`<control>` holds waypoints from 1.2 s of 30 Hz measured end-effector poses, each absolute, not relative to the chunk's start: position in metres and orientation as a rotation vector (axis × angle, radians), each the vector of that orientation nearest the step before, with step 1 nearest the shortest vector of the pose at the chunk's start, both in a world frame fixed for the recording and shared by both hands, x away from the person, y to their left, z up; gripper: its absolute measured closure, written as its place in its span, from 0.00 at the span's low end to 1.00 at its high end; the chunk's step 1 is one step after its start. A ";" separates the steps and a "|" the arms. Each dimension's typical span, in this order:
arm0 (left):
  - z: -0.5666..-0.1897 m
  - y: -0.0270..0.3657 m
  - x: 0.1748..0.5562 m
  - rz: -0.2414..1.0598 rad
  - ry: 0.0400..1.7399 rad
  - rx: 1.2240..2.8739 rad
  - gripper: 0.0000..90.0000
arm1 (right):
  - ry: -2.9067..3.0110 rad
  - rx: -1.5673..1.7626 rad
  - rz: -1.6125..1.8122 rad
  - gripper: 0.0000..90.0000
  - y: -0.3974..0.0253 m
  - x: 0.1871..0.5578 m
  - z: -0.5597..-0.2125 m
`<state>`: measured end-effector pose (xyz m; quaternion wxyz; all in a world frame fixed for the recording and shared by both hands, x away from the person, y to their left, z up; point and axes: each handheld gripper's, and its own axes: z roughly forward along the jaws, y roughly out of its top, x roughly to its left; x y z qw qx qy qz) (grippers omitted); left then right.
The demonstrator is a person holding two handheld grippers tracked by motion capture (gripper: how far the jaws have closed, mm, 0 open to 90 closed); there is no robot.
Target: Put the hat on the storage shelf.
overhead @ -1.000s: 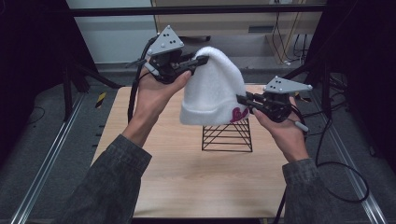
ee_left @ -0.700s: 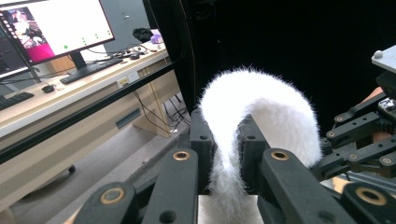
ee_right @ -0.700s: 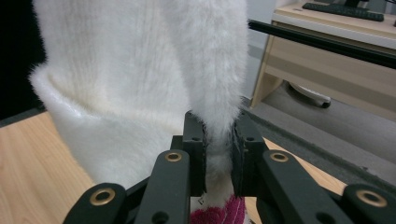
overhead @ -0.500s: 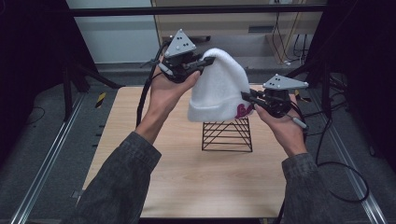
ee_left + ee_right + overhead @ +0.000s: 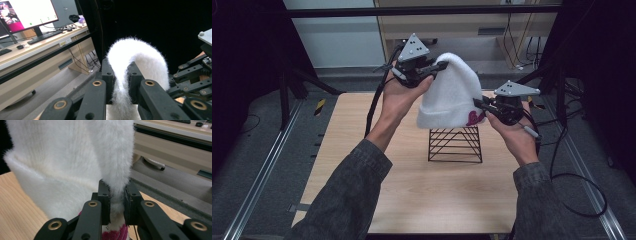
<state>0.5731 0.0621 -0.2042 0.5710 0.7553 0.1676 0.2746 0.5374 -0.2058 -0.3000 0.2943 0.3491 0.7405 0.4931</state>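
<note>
Lifted higher, the white hat (image 5: 447, 95), pinched by left gripper (image 5: 443, 66) and right gripper (image 5: 476, 104), hides the wire rack's (image 5: 455, 144) top.

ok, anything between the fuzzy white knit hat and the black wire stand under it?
Nothing visible. The fuzzy white knit hat hangs right above the black wire stand, pinched by the left gripper near its top and the right gripper at its brim. Only open air shows between brim and stand.

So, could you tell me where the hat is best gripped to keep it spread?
Probably as now: the hat pinched by its fuzzy edge fabric from opposite sides, left gripper high, right gripper low by the pink patch. Thin folds fit the jaws.
</note>
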 end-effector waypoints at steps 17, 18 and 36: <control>-0.215 0.051 0.578 0.612 0.369 1.779 0.89 | 1.954 0.954 1.297 0.87 -0.218 0.534 -0.312; -0.216 0.050 0.578 0.611 0.367 1.782 0.89 | 1.956 0.963 1.298 0.87 -0.218 0.533 -0.313; -0.243 0.039 0.578 0.562 0.353 1.819 0.89 | 1.962 1.003 1.273 0.87 -0.230 0.523 -0.339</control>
